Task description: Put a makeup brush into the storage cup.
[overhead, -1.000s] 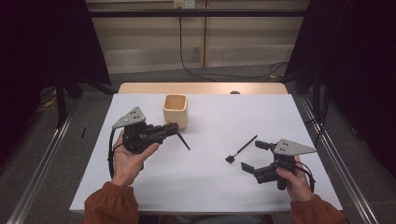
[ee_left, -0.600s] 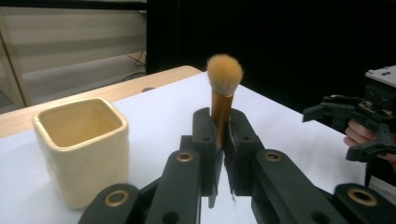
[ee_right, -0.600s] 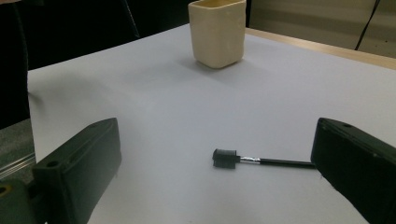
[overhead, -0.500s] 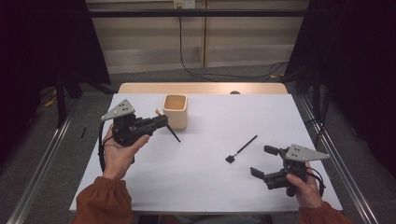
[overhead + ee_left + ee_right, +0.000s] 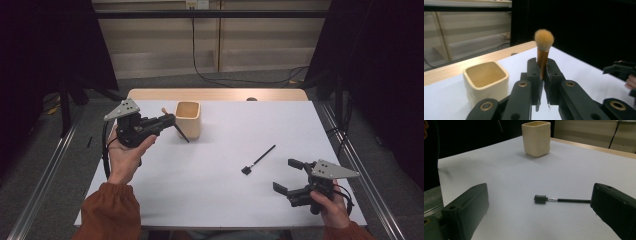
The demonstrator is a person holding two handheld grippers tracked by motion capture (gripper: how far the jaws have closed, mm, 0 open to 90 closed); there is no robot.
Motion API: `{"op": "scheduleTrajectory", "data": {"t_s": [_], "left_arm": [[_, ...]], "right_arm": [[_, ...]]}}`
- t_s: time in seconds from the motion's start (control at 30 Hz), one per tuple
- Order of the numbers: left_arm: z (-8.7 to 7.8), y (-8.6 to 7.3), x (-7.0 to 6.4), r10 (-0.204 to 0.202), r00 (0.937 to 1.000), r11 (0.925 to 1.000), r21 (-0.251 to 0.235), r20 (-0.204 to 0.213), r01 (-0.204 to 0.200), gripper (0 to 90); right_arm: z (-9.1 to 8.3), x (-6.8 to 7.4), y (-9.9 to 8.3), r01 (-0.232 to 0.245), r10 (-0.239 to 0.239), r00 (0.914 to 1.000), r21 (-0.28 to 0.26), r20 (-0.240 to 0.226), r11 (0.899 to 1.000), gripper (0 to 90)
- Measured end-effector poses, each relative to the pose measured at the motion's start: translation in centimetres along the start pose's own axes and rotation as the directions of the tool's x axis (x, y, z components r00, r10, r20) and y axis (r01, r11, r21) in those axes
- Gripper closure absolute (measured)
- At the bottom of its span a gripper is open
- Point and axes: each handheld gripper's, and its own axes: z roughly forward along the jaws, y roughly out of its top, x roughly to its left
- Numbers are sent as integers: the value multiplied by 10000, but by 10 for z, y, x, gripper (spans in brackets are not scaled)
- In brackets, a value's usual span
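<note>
Left gripper point(image 5: 169, 120) is clamped on the makeup brush point(image 5: 543, 51) just left of the cream cup point(image 5: 188, 118) (bristle end up), so a tilted drop could clip the rim and tip it; right gripper point(image 5: 290, 176) hangs open near the small black brush point(image 5: 257, 160).

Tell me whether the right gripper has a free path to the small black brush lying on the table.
Probably yes. The right gripper is open, and the small black brush lies on bare white table just ahead of it, nothing between. The cup stands well beyond.
</note>
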Motion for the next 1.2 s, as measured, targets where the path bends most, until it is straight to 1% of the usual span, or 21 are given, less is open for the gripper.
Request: {"op": "scheduleTrajectory", "data": {"t_s": [0.03, 0.1, 0.13, 0.2, 0.27, 0.3, 0.33, 0.37, 0.47, 0.53, 0.6, 0.7, 0.9, 1.0, 1.1, 1.13, 1.17, 1.2], "left_arm": [[0, 0, 1, -116, 9999, 9999, -90, 100, 117, 841], [-1, 2, 3, -120, 9999, 9998, -141, 1, 120, 841], [-1, 3, 5, -228, 9997, 9995, -219, 55, 229, 841], [-1, 5, 6, -118, 9999, 9996, -262, -126, 115, 841], [-1, 5, 7, -187, 9998, 9991, -377, -115, 183, 841], [-1, 5, 7, -146, 9997, 9994, -325, -214, 139, 841], [0, 5, 8, -192, 9995, 9992, -362, -238, 183, 841], [1, 6, 9, -262, 9995, 9989, -405, -186, 255, 841], [5, 8, 10, -169, 9996, 9993, -327, -242, 162, 841], [10, 11, 11, -4, 9995, 9998, -189, -322, -2, 841], [14, 15, 13, 37, 9993, 9997, -222, -367, -46, 841], [19, 22, 17, 212, 9980, 9996, -159, -591, -222, 841], [18, 33, 22, 86, 9986, 9982, -594, -525, -117, 841], [19, 38, 21, 178, 9982, 9976, -664, -574, -216, 841], [23, 42, 20, 410, 9970, 9975, -554, -650, -446, 841], [25, 43, 22, 208, 9990, 9967, -774, -384, -237, 840], [26, 44, 23, 51, 9998, 9953, -966, -210, -71, 841], [27, 44, 25, 2, 9996, 9946, -1040, -273, -31, 841]], "right_arm": [[0, 0, 0, -26, 25, 10000, -23, -27, 10000, 13], [0, 0, 0, -25, 25, 10000, -16, -16, 10000, 14], [1, 0, 0, -20, 20, 10000, -16, -24, 10000, 13], [0, -1, 0, 0, 0, 10000, -23, -5, 10000, 13], [0, -2, 0, 0, 0, 10000, -57, 17, 10000, 13], [0, -2, 0, -5, 5, 10000, -57, 13, 10000, 13], [0, -2, 0, 6, -6, 10000, -36, 9, 10000, 13], [0, -2, 0, 14, -14, 10000, -33, 0, 10000, 14], [1, -1, 0, 76, -76, 10000, 16, -10, 10000, 13], [1, -1, 0, 83, -83, 10000, 17, -27, 10000, 14], [1, -2, 0, 63, -63, 10000, 43, -34, 10000, 14], [2, -1, -1, 37, -35, 9999, 161, -95, 9999, 14], [1, -1, -1, 37, -35, 9999, 123, -157, 9999, 14], [1, -1, -1, 34, -32, 9999, 143, -137, 9999, 14], [0, -1, -1, 28, -27, 10000, 135, -71, 9999, 16], [0, -1, -1, 19, -19, 10000, 137, -53, 9999, 16], [0, -1, -1, 10, -9, 10000, 108, -45, 9999, 16], [0, -1, -1, 7, -6, 10000, 115, -51, 9999, 16]]}}
